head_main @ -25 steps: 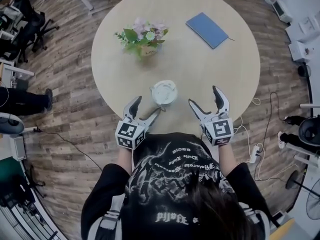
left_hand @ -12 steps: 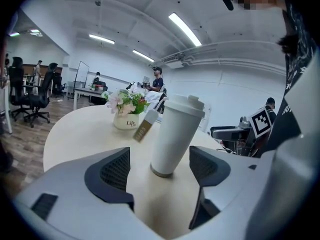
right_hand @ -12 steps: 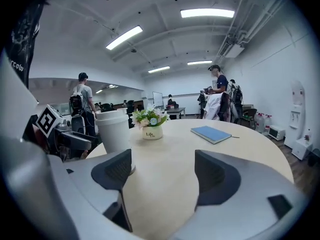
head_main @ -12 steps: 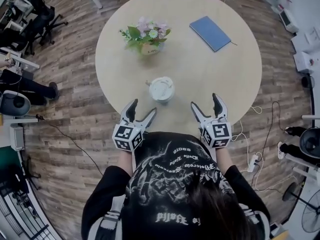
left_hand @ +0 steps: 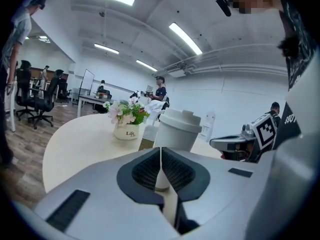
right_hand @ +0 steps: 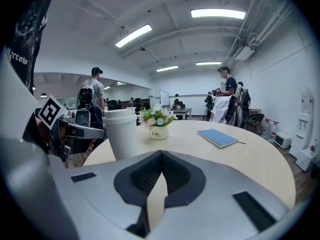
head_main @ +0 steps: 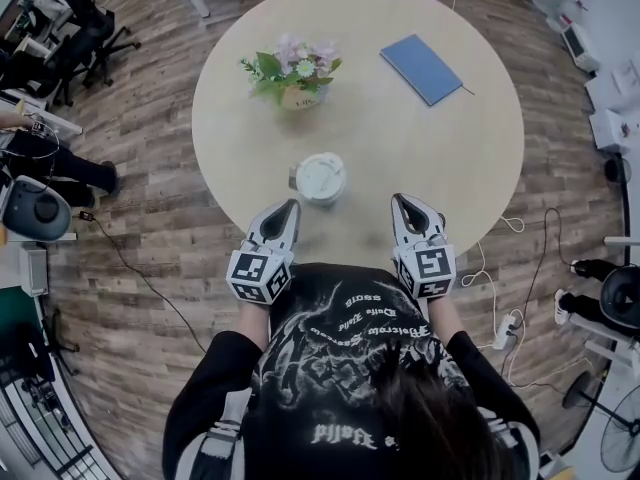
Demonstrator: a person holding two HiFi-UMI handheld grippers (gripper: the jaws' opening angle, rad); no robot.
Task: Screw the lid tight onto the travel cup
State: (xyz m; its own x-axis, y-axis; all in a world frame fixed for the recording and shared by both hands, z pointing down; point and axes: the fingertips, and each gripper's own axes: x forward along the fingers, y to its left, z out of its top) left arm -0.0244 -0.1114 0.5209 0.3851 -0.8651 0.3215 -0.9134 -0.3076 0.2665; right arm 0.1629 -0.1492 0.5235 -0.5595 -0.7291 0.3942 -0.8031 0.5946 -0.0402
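A white travel cup stands upright on the round table, near its front edge, with its white lid on top. My left gripper sits just short of the cup on its left, jaws shut and empty. On the cup's other side my right gripper is also shut, with nothing in it. In the left gripper view the cup stands right behind the closed fingertips. The right gripper view shows the cup to the left of the shut jaws.
A small pot of flowers stands behind the cup, and a blue notebook lies at the far right of the table. Office chairs stand on the wooden floor at left. Cables lie on the floor at right.
Both grippers stood open earlier and now have their jaws shut. They remain at the table's front edge on either side of the cup.
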